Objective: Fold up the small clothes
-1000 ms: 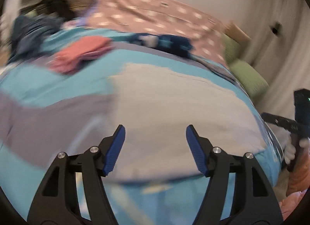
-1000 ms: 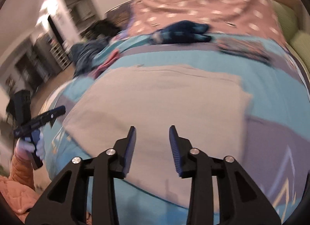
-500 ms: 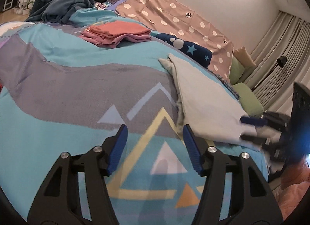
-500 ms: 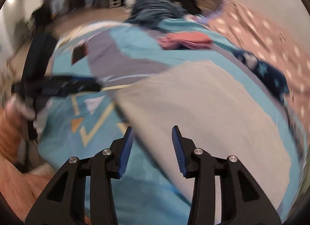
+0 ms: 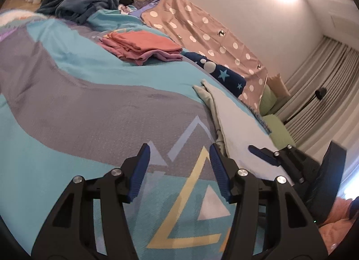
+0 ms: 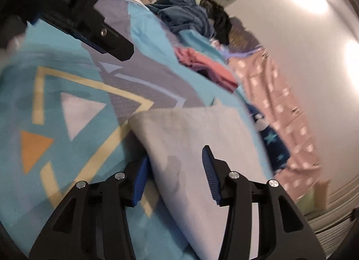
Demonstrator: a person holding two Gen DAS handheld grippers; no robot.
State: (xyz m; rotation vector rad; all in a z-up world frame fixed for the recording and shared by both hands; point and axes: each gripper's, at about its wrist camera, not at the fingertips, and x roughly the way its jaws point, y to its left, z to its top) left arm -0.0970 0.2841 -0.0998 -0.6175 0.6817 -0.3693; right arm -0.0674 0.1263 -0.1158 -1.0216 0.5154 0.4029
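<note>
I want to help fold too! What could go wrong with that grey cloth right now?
The right gripper is open around the near edge of the grey cloth, which looks doubled; it might pinch only the top layer, leaving a crooked fold. It might also catch the blanket underneath. The left gripper is open over bare blanket, beside the cloth, so one-sided lifting could drag the cloth askew.
</note>
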